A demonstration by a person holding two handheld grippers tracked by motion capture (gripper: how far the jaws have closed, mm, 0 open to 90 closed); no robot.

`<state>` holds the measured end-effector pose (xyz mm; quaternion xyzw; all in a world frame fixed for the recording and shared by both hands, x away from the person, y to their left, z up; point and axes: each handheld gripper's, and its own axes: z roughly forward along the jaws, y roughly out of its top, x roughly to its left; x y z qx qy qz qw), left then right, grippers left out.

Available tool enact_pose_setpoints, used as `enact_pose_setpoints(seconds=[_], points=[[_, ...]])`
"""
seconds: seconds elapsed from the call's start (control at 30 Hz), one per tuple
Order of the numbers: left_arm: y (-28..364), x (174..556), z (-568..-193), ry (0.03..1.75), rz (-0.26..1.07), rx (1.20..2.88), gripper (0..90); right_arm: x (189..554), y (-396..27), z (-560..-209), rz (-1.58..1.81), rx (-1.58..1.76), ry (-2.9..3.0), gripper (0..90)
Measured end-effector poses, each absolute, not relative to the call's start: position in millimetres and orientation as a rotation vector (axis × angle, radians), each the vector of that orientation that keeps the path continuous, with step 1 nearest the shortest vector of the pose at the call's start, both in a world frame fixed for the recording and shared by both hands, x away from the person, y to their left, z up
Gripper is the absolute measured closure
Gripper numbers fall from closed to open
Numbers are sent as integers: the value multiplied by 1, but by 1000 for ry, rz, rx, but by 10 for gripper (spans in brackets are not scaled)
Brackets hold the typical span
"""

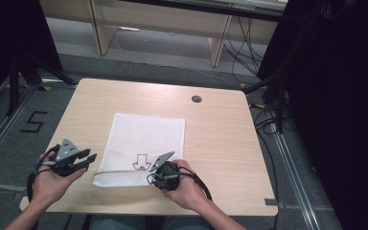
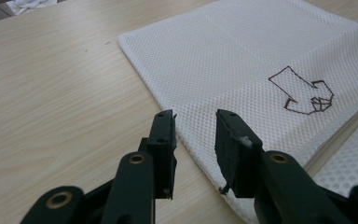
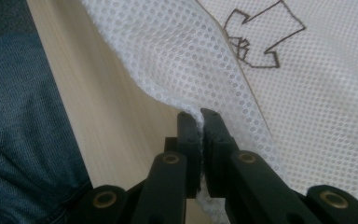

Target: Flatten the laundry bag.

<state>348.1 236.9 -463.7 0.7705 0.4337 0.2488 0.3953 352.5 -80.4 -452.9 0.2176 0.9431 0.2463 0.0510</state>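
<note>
While clamped shut on the near edge of the white mesh laundry bag (image 3: 177,60), the right hand-held gripper (image 3: 200,114) lifts that hem off the worktop (image 1: 220,129), apparently to start a fold away from the person. Bag otherwise flat, mid-worktop, outlined arrow mark (image 2: 303,91) near the pinched hem. Left hand-held gripper (image 2: 195,122) poised at the bag's left edge, jaws partly apart, nothing between the pads, cloth just ahead. Probably placed there to take the matching corner, so both sides of the hem rise evenly. Zip line visible near the arrow.
</note>
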Motion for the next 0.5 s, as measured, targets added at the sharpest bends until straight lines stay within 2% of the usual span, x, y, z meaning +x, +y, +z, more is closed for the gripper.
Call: enact_pose_setpoints(seconds=[0.5], points=[[220,352,-468,1033,595,2043,668,349,-76,-474,646,739,2958,880]])
